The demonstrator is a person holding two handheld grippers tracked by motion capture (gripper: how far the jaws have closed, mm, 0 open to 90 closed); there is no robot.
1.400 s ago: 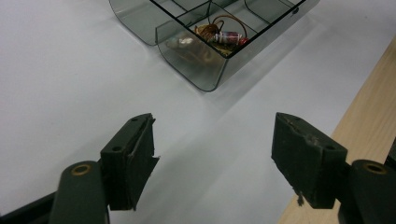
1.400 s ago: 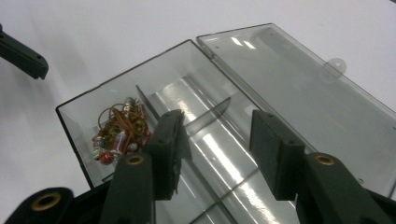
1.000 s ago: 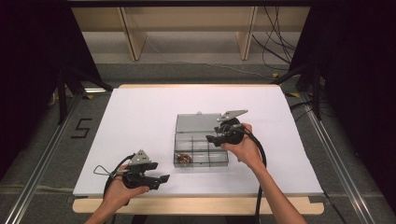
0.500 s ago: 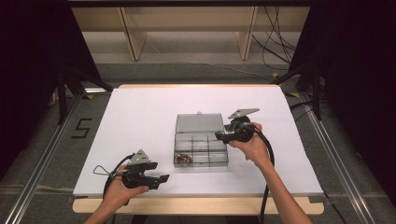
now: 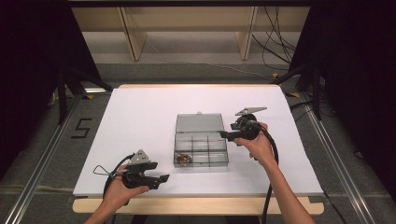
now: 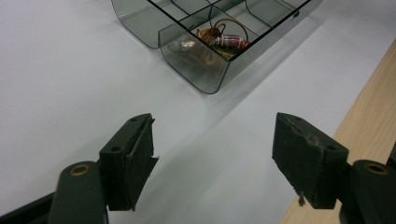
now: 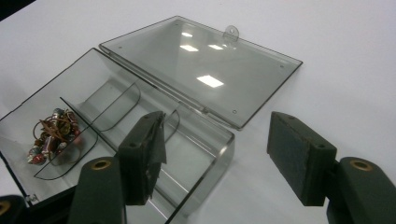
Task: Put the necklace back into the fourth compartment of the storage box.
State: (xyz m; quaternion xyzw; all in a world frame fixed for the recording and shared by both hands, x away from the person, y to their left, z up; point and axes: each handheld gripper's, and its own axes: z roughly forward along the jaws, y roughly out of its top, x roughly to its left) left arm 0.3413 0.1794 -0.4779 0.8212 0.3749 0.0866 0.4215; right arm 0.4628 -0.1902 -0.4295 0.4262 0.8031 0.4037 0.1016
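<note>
A smoky clear compartment box (image 5: pixel 212 147) lies open mid-table, its lid (image 5: pixel 200 123) flat behind it. A tangle of beads and wire (image 5: pixel 183 158) fills its front-left compartment. My right gripper (image 5: pixel 224 135) hovers at the box's right end, open; its jaws have just been opening. In the right gripper view (image 7: pixel 217 154) the box corner (image 7: pixel 219 149) shows between the pads, untouched, with the lid (image 7: pixel 201 70) and the beads (image 7: pixel 51 133) beyond. My left gripper (image 5: pixel 161 181) rests near the front left edge, open and empty (image 6: pixel 212 154), facing the box (image 6: pixel 201 70) and the beads (image 6: pixel 219 39).
The white table top ends in a wooden front edge (image 5: pixel 187 205), close to the left gripper (image 6: pixel 369 116). Wooden shelving (image 5: pixel 187 28) stands behind the table. Metal rails and a floor mark "5" (image 5: pixel 80 128) flank it on the left.
The right gripper has drifted right, from over the box's rear part to its right end, and its jaws stand wider. The left gripper has stayed put.
</note>
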